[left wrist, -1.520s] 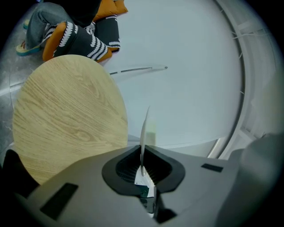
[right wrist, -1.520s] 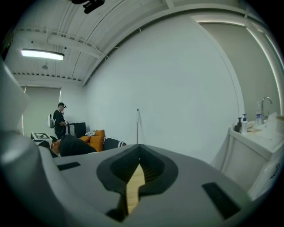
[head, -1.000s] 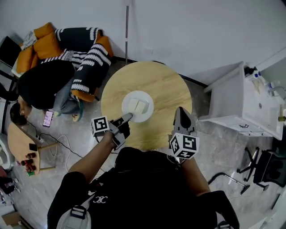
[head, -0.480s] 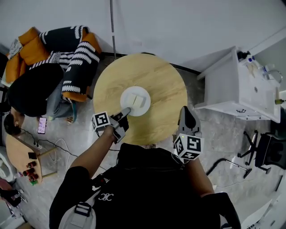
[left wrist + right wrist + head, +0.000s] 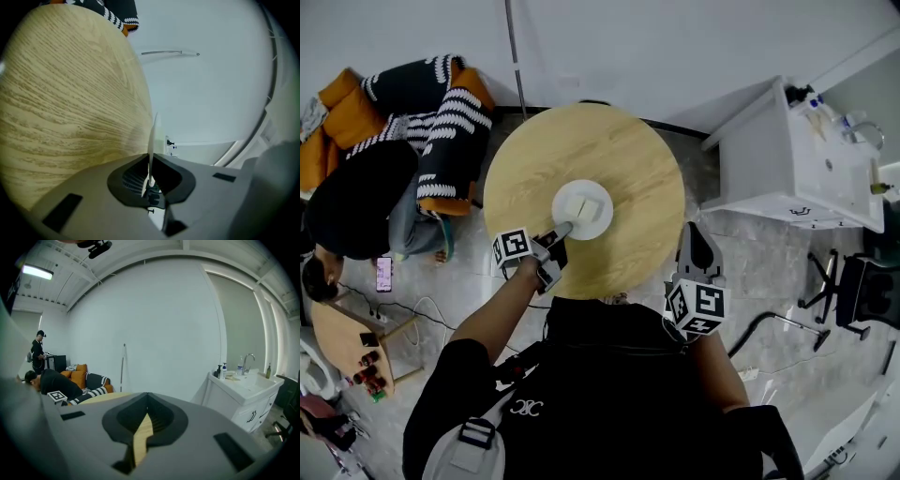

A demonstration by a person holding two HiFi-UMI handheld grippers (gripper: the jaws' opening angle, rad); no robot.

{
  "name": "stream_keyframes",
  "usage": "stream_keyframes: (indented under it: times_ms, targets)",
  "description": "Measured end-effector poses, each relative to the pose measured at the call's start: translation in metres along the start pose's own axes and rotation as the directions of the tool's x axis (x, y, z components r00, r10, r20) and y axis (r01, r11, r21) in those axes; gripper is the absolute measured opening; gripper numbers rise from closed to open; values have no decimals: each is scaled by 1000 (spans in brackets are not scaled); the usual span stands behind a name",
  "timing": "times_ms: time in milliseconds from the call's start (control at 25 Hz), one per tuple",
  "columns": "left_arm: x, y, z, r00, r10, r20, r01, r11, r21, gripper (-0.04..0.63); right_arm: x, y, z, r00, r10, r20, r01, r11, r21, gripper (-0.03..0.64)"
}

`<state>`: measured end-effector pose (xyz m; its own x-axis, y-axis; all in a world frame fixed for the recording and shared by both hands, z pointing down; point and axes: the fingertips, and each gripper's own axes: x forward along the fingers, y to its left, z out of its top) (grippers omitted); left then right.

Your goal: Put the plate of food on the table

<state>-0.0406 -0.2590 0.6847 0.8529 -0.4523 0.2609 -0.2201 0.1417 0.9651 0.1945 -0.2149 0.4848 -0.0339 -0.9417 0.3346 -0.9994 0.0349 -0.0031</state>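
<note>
A white plate (image 5: 583,209) with pale slices of food lies over the middle of the round wooden table (image 5: 619,150). I cannot tell whether it rests on the wood. My left gripper (image 5: 565,228) is shut on the plate's near rim. In the left gripper view the plate (image 5: 152,136) shows edge-on as a thin white line pinched in the left gripper (image 5: 151,157), with the table (image 5: 65,108) close beside it. My right gripper (image 5: 694,232) hangs just off the table's right front edge, shut and holding nothing. Between the closed tips of the right gripper (image 5: 146,397) only a sliver of wood shows.
A person (image 5: 356,197) sits by a sofa with orange and striped cushions (image 5: 441,112) at the left. A white sink cabinet (image 5: 787,159) stands at the right, with an office chair (image 5: 862,291) below it. A small side table (image 5: 342,333) is at the lower left.
The left gripper has sunk toward the table with the plate, which now looks smaller. The right gripper has drifted right, off the table's edge.
</note>
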Motion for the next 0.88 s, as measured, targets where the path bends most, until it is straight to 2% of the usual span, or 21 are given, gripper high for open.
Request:
stream_keyframes:
  times_ms: [280,880]
  targets:
    - [11,7,0,1000,9,-17,-9,1000,-13,20,-7,-2,-5,1000,-23,-12,23,1000,-3,8]
    - [28,30,7,994,104,-35,-106,993,-61,18,-13,-14,-15,996,-78,-38,79,997,5,8]
